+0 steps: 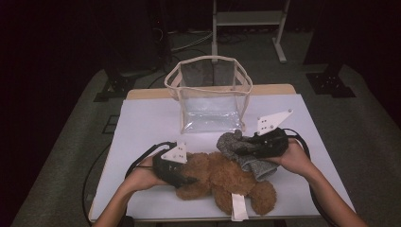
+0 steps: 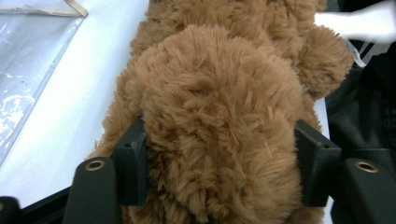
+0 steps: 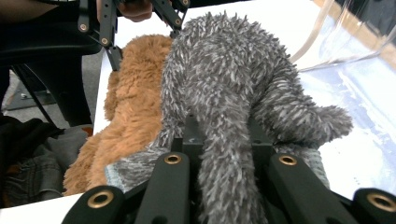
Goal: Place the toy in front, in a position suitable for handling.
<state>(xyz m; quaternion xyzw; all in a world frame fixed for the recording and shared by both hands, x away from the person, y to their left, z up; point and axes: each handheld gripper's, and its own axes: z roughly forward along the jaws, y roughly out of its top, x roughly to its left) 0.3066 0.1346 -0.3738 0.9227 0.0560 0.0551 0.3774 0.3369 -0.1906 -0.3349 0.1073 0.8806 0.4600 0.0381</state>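
A brown teddy bear (image 1: 222,177) lies on the white table (image 1: 142,123) near its front edge, a white label (image 1: 239,208) hanging from it. My left gripper (image 1: 189,179) comes in from the left and its jaws squeeze the bear's plush body (image 2: 219,116) from both sides. A grey fuzzy plush toy (image 1: 236,146) rests against the bear's far right side. My right gripper (image 1: 243,149) is shut on it, with a strand of grey fur (image 3: 224,84) pinched between the jaws. The bear (image 3: 135,107) lies just behind the grey toy in the right gripper view.
A clear plastic bag with a beige rim (image 1: 210,94) stands upright and open at the back middle of the table. A white stand's legs (image 1: 248,28) rise on the dark floor beyond. The table's front edge runs just below the bear.
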